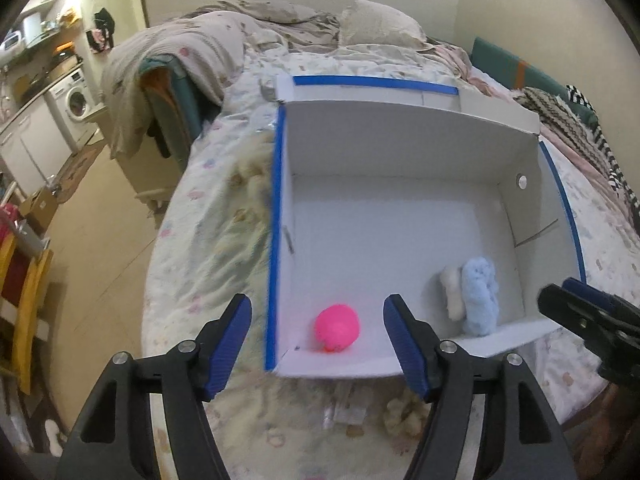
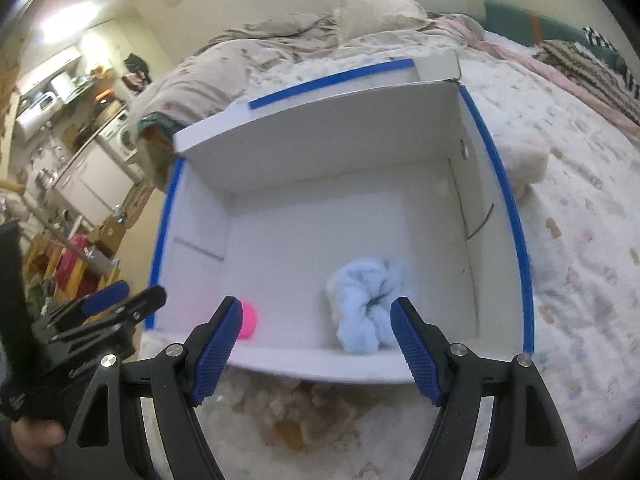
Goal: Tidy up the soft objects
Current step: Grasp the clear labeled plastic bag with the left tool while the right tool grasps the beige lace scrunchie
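A white box with blue tape on its rim (image 1: 277, 208) (image 2: 516, 220) lies open on the bed. Inside it a pink ball (image 1: 337, 329) (image 2: 249, 322) rests near the front left corner, and a light blue fluffy toy (image 1: 480, 296) (image 2: 368, 300) lies near the front right, with a white fluffy piece (image 1: 452, 292) beside it. My left gripper (image 1: 318, 348) is open and empty over the box's front edge, above the pink ball. My right gripper (image 2: 316, 350) is open and empty over the front edge, near the blue toy. It also shows in the left wrist view (image 1: 576, 308).
A cream plush toy (image 2: 524, 160) lies on the bedsheet right of the box. A tan fluffy toy (image 1: 404, 416) (image 2: 296, 412) lies in front of the box. Another fuzzy toy (image 1: 252, 176) lies left of it. Crumpled bedding and pillows (image 1: 280, 32) fill the far end. The floor drops off left.
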A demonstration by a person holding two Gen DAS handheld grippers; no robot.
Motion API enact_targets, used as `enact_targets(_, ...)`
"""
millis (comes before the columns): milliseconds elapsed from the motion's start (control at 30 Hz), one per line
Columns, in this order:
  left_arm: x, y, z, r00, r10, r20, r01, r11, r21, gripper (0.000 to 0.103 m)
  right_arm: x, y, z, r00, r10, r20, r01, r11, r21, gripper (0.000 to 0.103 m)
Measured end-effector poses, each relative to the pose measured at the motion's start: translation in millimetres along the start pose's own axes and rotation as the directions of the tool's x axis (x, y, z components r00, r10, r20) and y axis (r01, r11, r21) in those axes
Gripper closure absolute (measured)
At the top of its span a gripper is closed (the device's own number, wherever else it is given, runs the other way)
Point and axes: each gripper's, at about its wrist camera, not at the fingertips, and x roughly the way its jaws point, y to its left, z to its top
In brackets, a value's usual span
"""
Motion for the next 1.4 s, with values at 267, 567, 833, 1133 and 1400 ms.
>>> enact_targets(267,-8,23,-30,0.999,0.029,-0.028,-0.030,0.999,-0.037,0.037,-22,4,-30,1.000,0.019,-0.004,-0.019,1.000,-0.005,0.022)
enact_targets(567,-3,47,-51,0.996,0.039,-0.077,-0.046,0.994,-0.098,0.037,-15,-8,-57,0.996,0.027,-0.088,-0.022,0.998,0.056,0.022)
enact_targets(833,10,61,-58,0.991,0.051,-0.122,-0.067,0.989,-0.134,0.037,-9,-26,-61,0.993,0.016,-0.119,-0.002,0.993,0.120,0.022)
enact_targets(1133,49,60,-66,0.964,-0.056,-0.259,0.009,0.984,-0.179,0.039,10,-26,-63,0.985,0.011,-0.171,0.015,0.988,0.151,0.022)
enact_targets(1400,85,13,-71,0.934,-0.115,-0.339,0.084,0.991,-0.104,0.042,22,-27,-61,0.980,0.008,-0.199,0.026,0.985,0.168,0.022)
